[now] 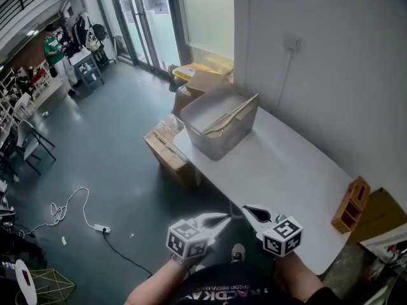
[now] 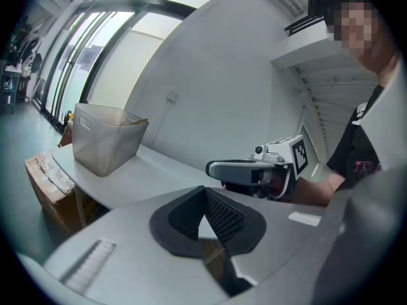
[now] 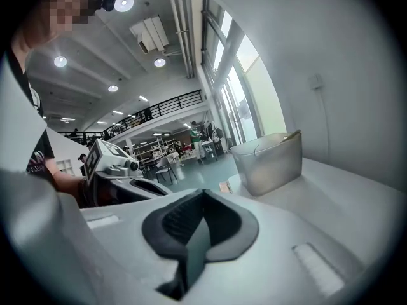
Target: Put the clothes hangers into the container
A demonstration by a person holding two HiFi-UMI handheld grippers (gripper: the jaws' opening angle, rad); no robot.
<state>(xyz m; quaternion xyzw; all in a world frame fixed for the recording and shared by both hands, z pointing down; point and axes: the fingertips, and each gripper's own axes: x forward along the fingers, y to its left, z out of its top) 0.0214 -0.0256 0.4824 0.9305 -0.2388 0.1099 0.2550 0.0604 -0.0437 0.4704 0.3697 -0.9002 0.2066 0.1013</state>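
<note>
A grey plastic container [image 1: 219, 129] stands at the far end of the white table [image 1: 286, 170]. Wooden clothes hangers [image 1: 230, 116] lie in it, leaning on its rim. The container [image 2: 105, 138] also shows in the left gripper view, and in the right gripper view the container [image 3: 267, 161] has a hanger tip above its rim. My left gripper [image 1: 222, 219] and right gripper [image 1: 249, 210] hover side by side at the table's near edge, far from the container. The jaws of both are shut with nothing between them.
Cardboard boxes [image 1: 168, 148] sit on the floor by the table's left side, more behind the container. A small wooden rack [image 1: 351, 205] stands on the table's right edge. A white wall runs along the right. A power strip and cable [image 1: 95, 226] lie on the floor.
</note>
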